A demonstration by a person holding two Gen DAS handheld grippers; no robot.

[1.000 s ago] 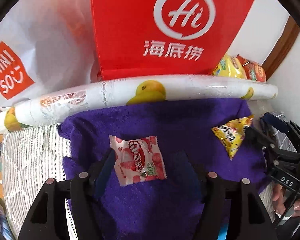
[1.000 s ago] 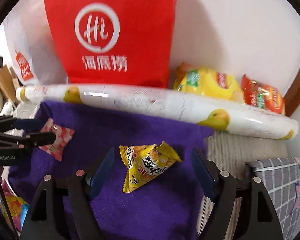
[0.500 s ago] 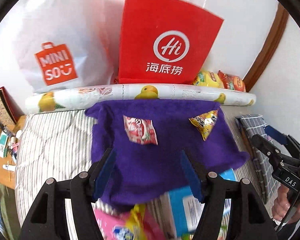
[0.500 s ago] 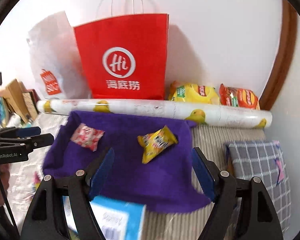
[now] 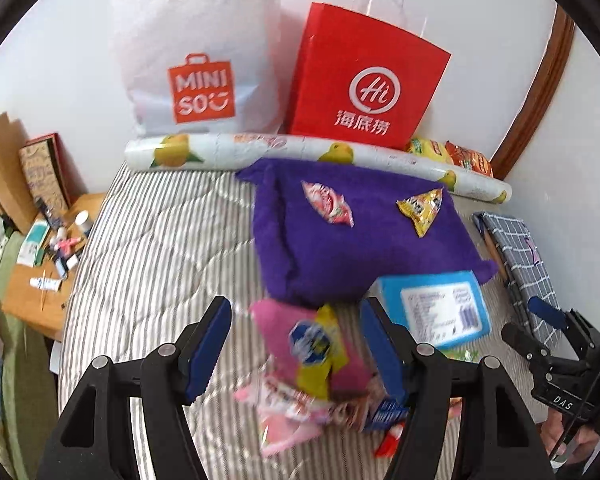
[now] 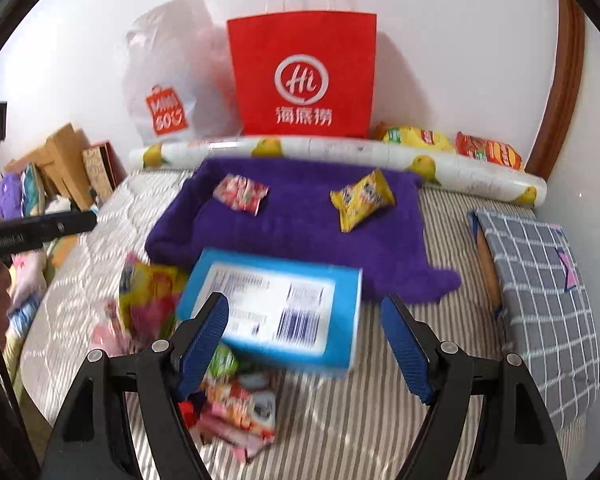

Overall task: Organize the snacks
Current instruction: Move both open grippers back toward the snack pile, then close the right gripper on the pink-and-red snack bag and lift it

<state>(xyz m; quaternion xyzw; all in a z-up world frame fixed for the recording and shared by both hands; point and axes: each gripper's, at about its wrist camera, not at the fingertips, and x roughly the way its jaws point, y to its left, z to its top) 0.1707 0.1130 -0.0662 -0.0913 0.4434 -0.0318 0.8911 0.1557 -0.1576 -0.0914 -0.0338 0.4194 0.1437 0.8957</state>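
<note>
Where the wall begins, bags [image 5: 362, 92] read "Hi" and "MINISO" [image 5: 200, 60].

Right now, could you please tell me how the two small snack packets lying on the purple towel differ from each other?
The red-and-white snack packet is flat and roughly rectangular, while the yellow snack packet is puffier and tapers toward a point. The red-and-white one lies toward the left of the purple towel in the right wrist view, the yellow one toward the right. Both lie loose and apart on the towel, untouched by either tongs.
</note>
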